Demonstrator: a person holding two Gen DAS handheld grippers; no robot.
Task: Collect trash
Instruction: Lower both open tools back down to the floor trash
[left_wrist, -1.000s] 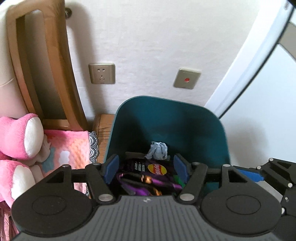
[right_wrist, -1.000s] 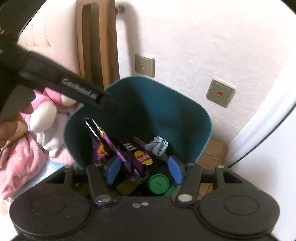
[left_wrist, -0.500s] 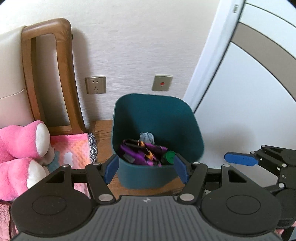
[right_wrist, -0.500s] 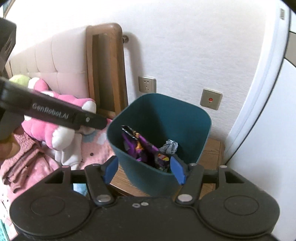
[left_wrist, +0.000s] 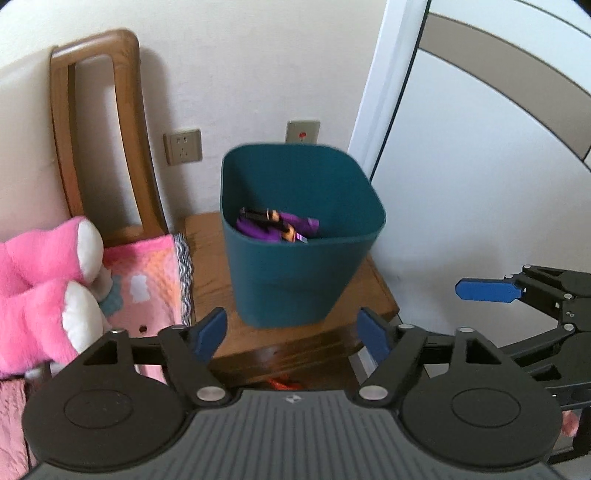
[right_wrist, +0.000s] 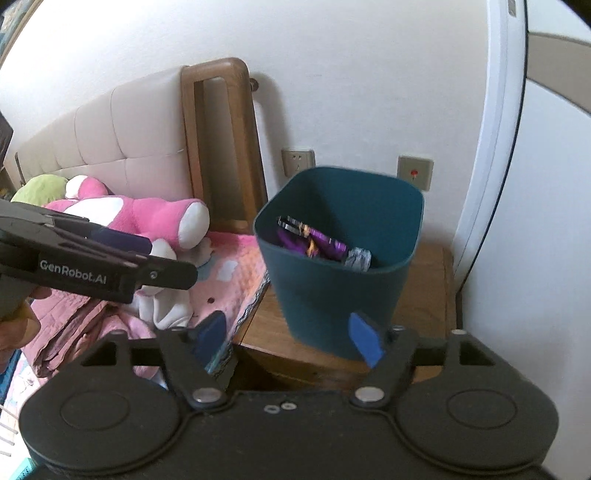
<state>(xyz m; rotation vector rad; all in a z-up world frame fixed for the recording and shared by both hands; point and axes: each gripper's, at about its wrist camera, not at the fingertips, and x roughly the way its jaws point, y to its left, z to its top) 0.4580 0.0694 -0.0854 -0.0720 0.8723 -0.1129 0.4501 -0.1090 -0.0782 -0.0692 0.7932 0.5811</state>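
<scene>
Item: teal plastic bin (left_wrist: 295, 273), square-mouthed, tapering toward its base, upright on a wooden nightstand (left_wrist: 210, 269) beside the bed. Contents: purple snack wrapper (right_wrist: 314, 242), crumpled grey paper wad (right_wrist: 358, 258). Left gripper (left_wrist: 291, 334) spread wide, empty, short of the bin. Right gripper (right_wrist: 286, 336) likewise wide, empty.

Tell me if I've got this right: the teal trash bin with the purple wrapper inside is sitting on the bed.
Not quite. The teal trash bin with the purple wrapper inside sits on the wooden nightstand beside the bed, as the left wrist view shows.
</scene>
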